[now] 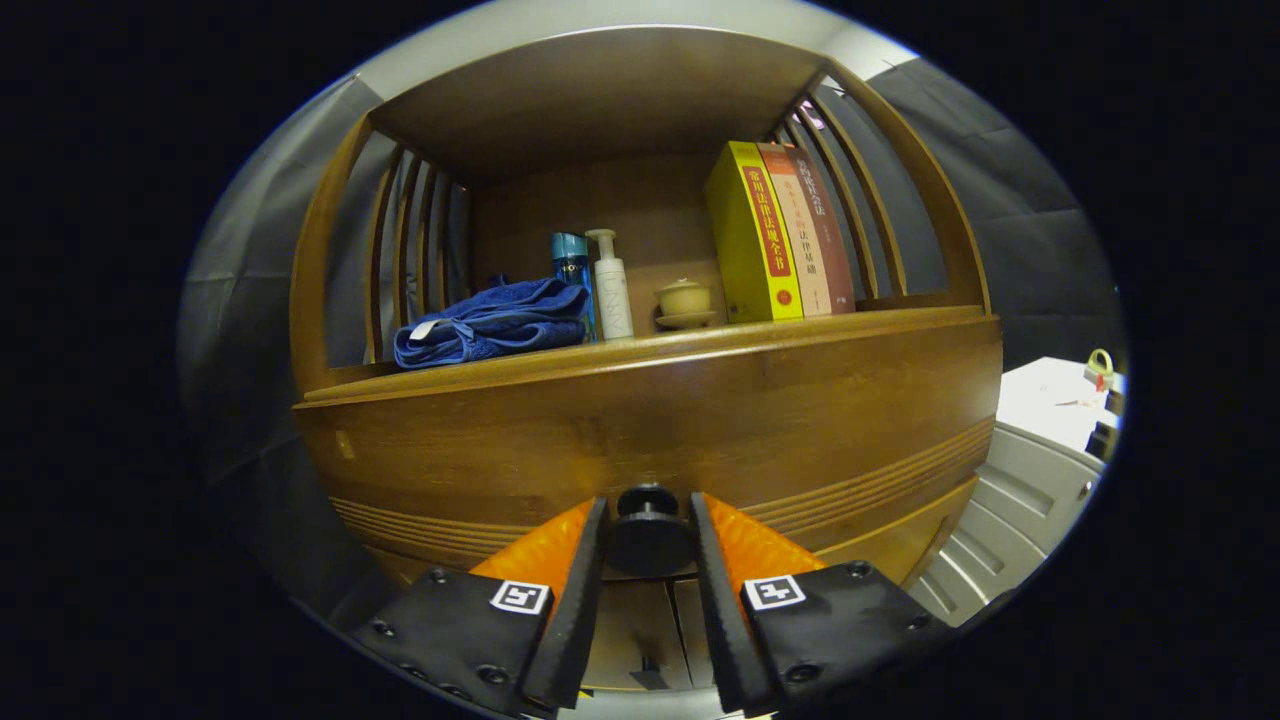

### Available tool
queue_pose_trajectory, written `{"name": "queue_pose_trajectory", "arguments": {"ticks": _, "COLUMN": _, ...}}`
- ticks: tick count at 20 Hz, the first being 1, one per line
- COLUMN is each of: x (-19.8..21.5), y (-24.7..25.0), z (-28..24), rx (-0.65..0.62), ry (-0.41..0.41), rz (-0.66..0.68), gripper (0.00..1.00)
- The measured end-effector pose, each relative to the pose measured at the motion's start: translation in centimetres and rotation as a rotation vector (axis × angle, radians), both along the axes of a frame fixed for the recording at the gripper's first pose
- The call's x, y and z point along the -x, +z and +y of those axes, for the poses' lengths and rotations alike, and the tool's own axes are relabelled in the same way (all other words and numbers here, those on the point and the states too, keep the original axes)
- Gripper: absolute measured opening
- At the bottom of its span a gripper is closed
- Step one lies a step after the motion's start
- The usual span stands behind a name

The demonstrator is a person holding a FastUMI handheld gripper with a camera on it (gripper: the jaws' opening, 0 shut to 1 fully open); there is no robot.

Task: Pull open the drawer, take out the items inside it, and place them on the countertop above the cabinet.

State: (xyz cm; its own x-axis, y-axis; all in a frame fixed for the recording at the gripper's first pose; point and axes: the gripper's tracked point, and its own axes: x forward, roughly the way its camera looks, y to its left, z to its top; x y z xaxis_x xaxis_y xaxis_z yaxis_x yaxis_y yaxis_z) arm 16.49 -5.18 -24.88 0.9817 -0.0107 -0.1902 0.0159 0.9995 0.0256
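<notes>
A wooden cabinet has a wide drawer front [650, 420] with grooved lines along its lower part. A round dark knob [648, 535] sticks out of the drawer's lower middle. My gripper [648, 515] is shut on that knob, one finger pressing on each side of it. The drawer front looks flush with the cabinet, and whatever is inside it is hidden. Above the drawer runs the countertop [760, 335], its wooden front lip just over the drawer front.
On the countertop lie a folded blue towel [492, 325], a blue bottle [571, 262], a white pump bottle [611, 288], a small lidded cup on a saucer [685, 300] and three upright books [780, 232]. Slatted wooden sides and a shelf roof enclose it. A white unit [1030, 480] stands right.
</notes>
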Motion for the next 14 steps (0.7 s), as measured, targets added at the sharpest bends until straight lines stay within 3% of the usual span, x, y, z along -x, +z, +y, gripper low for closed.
{"name": "queue_pose_trajectory", "arguments": {"ticks": 2, "x": 0.1, "y": -0.1, "z": 0.1, "rx": 0.004, "ry": 0.008, "rz": 0.012, "gripper": 0.52}}
{"name": "queue_pose_trajectory", "arguments": {"ticks": 7, "x": 1.8, "y": -0.1, "z": 0.1, "rx": -0.052, "ry": -0.003, "rz": 0.059, "gripper": 0.29}}
{"name": "queue_pose_trajectory", "arguments": {"ticks": 14, "x": 10.1, "y": 0.8, "z": 0.1, "rx": -0.066, "ry": -0.011, "rz": 0.074, "gripper": 0.28}}
